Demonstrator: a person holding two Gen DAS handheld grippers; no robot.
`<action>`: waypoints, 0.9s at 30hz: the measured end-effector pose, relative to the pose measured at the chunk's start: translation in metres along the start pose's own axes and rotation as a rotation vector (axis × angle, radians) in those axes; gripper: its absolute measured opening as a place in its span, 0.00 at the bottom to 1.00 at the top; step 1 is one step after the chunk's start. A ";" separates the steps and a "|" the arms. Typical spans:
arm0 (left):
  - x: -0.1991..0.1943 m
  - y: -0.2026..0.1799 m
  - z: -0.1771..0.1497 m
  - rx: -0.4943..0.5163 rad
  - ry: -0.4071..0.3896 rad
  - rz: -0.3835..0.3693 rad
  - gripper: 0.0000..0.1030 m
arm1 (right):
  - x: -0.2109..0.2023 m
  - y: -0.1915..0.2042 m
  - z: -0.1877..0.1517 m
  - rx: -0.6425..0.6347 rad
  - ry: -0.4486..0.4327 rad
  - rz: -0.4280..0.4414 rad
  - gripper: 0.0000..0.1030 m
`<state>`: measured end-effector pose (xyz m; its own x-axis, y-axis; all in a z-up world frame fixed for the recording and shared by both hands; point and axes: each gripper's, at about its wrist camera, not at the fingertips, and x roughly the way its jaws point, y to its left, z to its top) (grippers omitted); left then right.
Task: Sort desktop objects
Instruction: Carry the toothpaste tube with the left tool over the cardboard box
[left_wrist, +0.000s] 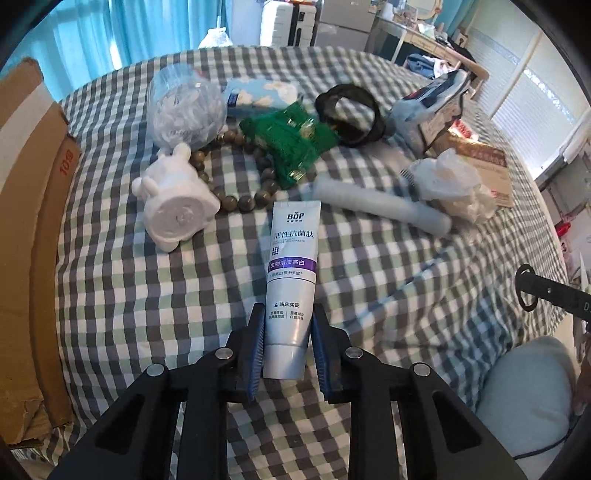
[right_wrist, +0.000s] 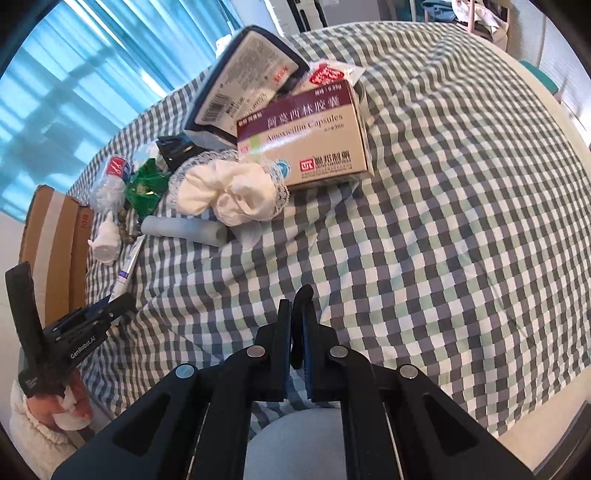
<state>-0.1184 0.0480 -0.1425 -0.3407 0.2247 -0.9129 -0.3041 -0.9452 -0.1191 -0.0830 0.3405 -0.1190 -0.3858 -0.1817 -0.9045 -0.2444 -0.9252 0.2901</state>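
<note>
A white toothpaste tube (left_wrist: 291, 273) lies on the checked tablecloth (left_wrist: 147, 295), its cap end between my left gripper's (left_wrist: 288, 332) blue pads, which press on both sides of it. The tube also shows in the right wrist view (right_wrist: 127, 267). Behind it lie a white bear figurine (left_wrist: 173, 199), a bead bracelet (left_wrist: 255, 188), a green packet (left_wrist: 291, 140), a grey roll (left_wrist: 380, 206) and a crumpled white cloth (left_wrist: 454, 184). My right gripper (right_wrist: 297, 306) is shut and empty over bare cloth near the table's front edge.
A medicine box (right_wrist: 306, 140) and a blue pouch (right_wrist: 240, 85) lie at the back. A clear plastic bag (left_wrist: 184, 107), a black ring (left_wrist: 351, 110) and a tissue pack (left_wrist: 262, 92) lie behind the pile. A cardboard box (left_wrist: 26, 221) stands at the left edge.
</note>
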 end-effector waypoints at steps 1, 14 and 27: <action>-0.004 -0.002 0.001 0.004 -0.005 -0.003 0.23 | -0.001 0.002 -0.001 -0.006 -0.001 -0.003 0.05; -0.050 -0.013 0.029 0.008 -0.105 -0.005 0.23 | -0.031 0.068 -0.005 -0.158 -0.069 -0.012 0.05; -0.116 -0.009 0.023 -0.001 -0.230 0.012 0.23 | -0.085 0.147 -0.038 -0.343 -0.159 0.009 0.05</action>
<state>-0.0964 0.0363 -0.0269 -0.5385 0.2612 -0.8011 -0.2976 -0.9484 -0.1091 -0.0523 0.2073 -0.0118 -0.5266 -0.1610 -0.8347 0.0609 -0.9865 0.1518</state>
